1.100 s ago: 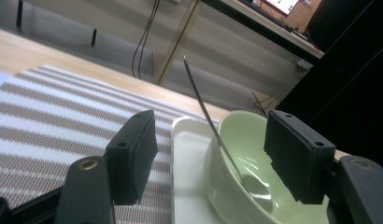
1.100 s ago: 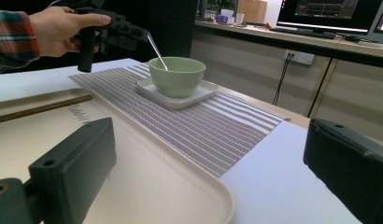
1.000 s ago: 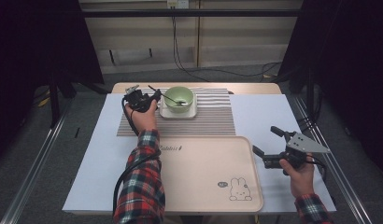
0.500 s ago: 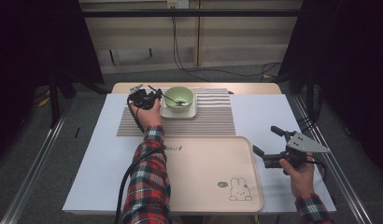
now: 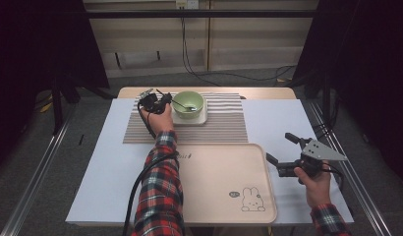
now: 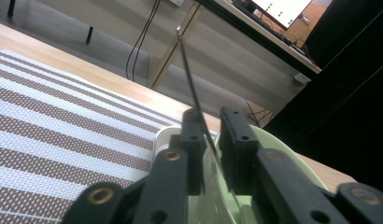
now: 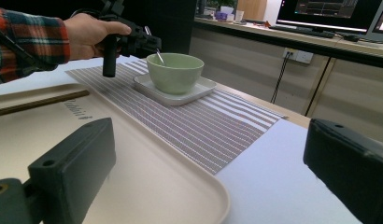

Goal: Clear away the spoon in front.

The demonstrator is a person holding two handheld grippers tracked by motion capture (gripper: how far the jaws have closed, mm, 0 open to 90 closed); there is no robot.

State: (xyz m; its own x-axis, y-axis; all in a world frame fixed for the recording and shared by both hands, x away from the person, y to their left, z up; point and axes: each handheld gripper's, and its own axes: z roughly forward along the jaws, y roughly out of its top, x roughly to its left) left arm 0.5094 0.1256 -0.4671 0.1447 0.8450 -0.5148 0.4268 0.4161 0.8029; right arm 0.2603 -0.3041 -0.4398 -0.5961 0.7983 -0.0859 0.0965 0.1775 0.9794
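Framing the scene, near to far:
Right gripper (image 5: 284, 153): lower right of the high view, held over bare white table cover beside the tray; jaws wide apart, nothing between them.
Tray (image 5: 209, 196): pale beige, smooth, rounded corners with a raised lip, a small rabbit drawn at its lower right; its broad flat surface lies open for moving.
Table (image 5: 288, 123): white sheet, bare margins at frame left and right; metal rails run along both sides.
Placemat (image 5: 224, 125): brown-and-white striped weave, upper centre, its near edge just short of the tray's far edge.
Dish (image 5: 199, 119): white, square, shallow, on the placemat under the bowl.
Bowl (image 5: 188, 104): matte pale green, round, on the dish.
Spoon (image 6: 192, 88): thin metal, handle slanting out over the bowl's left rim.
Left gripper (image 6: 210, 140): at the bowl's left rim; jaws have just been closing, handle between them, pads clamped on it.
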